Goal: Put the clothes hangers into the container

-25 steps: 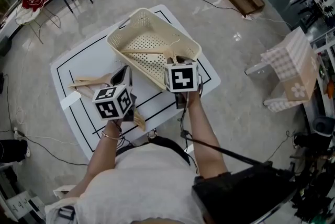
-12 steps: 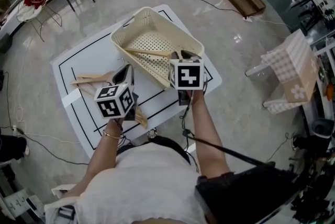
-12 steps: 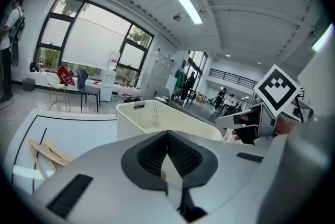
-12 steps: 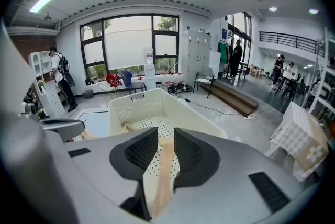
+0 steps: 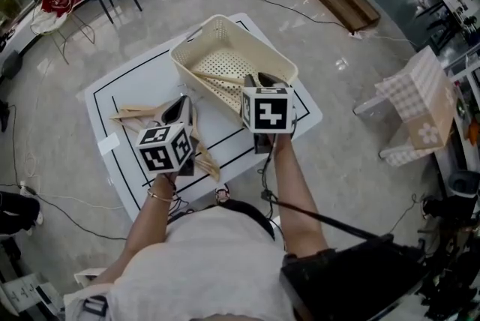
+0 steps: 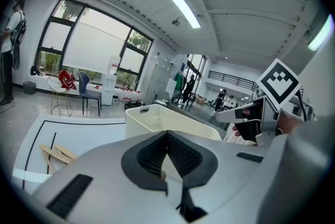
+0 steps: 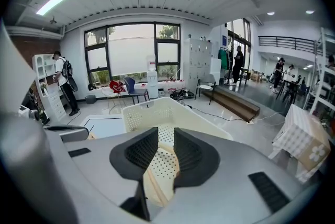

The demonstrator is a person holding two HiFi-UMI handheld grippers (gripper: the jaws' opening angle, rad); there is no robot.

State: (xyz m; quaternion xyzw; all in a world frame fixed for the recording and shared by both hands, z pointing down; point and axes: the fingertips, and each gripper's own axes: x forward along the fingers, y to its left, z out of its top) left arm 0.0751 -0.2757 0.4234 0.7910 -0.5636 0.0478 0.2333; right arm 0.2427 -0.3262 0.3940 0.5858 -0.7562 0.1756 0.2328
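Held hanger (image 5: pixel 208 162): in the left gripper (image 5: pixel 182 105), over the surface near the container, not in it yet.
Left gripper: pinched tight on that hanger.
Container (image 5: pixel 257 45): one hanger (image 5: pixel 217 78) lies inside.
Right gripper (image 5: pixel 255 81): half wide, nothing in it, by the near rim.
Spare hangers (image 5: pixel 139 115): on the white surface (image 5: pixel 127 83), left of the container.
Do it well: I think lift the hanger over the rim, lay it flat, then let go.

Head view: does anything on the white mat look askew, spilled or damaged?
Nothing spilled or damaged. The cream perforated plastic basket sits at an angle to the black lines of the white mat, with one wooden hanger slantwise inside. Other wooden hangers lie loose beside it. The left gripper holds another wooden hanger.
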